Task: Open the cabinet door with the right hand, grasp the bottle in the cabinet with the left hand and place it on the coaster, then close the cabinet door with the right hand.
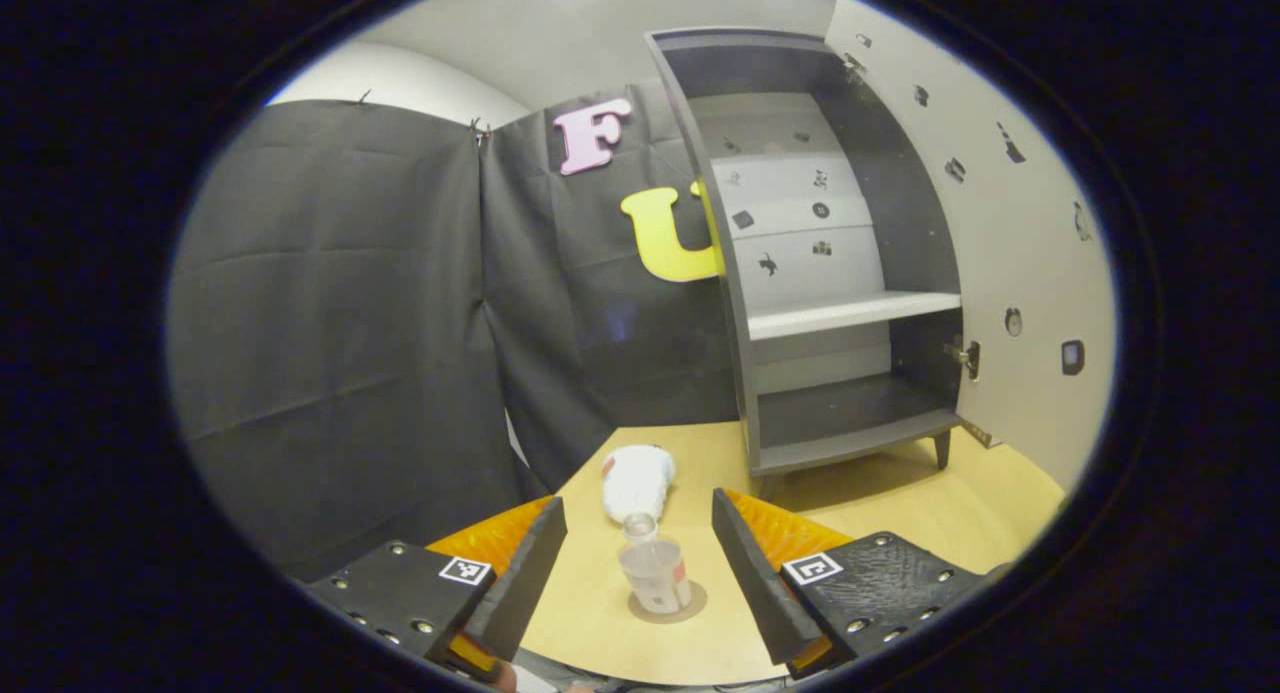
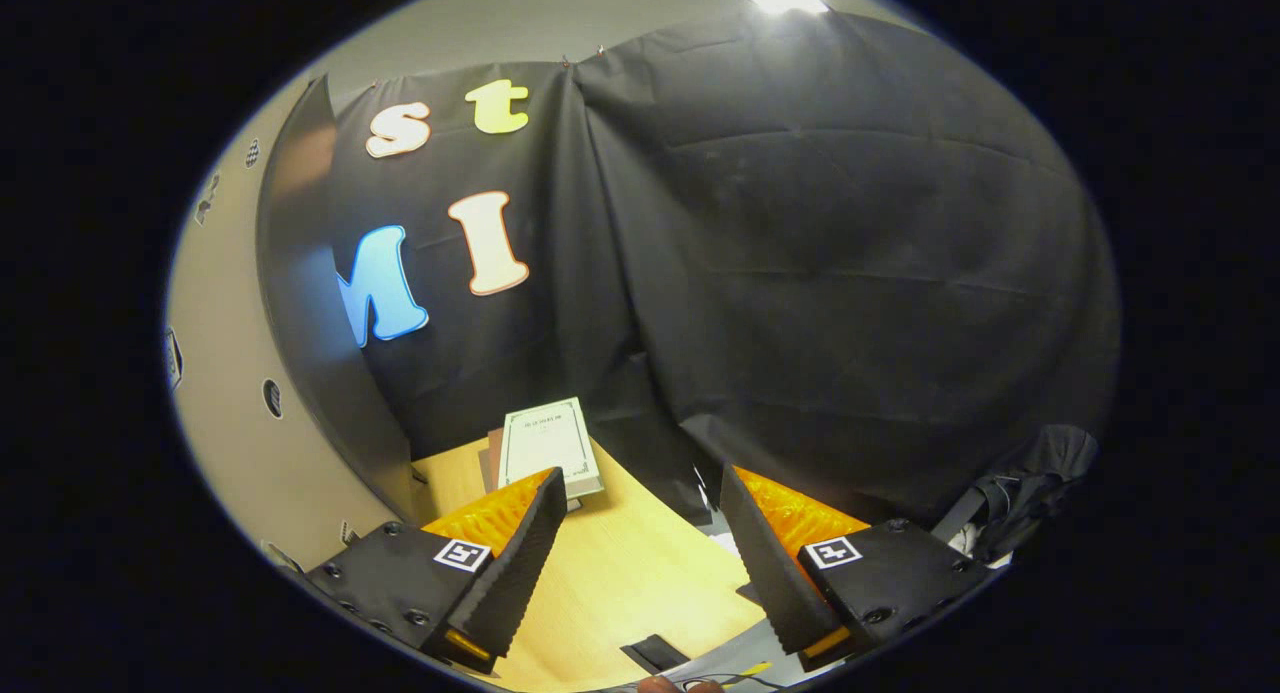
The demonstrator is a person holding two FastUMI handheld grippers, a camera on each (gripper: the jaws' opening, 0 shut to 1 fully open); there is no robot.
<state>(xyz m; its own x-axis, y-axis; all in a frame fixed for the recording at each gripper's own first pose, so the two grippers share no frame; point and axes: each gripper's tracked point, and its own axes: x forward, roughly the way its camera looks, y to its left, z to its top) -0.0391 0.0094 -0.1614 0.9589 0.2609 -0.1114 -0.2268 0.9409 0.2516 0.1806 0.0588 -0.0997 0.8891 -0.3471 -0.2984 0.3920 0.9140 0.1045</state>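
Left tool (image 1: pixel 638 563) is spread wide, its two fingers standing apart on either side of the bottle (image 1: pixel 655 570) and touching nothing. That bottle stands upright on the round coaster (image 1: pixel 668 604) on the bench (image 1: pixel 880 503), with a white crumpled object (image 1: pixel 637 480) lying just behind it. Right tool (image 2: pixel 635 553) is likewise spread and empty, pointed across the bench toward a book (image 2: pixel 548 445) near the booth wall.

Bottle handling, as a judgement: it is small, clear and thin-walled, probably light plastic. Such a wall is smooth and yields under pressure, so a firm squeeze could dent it or make it slip. Best hold is on the body at mid-height, below the narrow neck, with the fingers level.

Cabinet (image 1: pixel 830 273) stands on the bench behind the bottle, both shelves bare. Cabinet door (image 1: pixel 1010 233) is swung fully open to the right; its inner face also shows at the left edge of the right gripper view. Door appears rigid and hinged. No handle is visible, so pushing on its free edge looks the likely way to close it.
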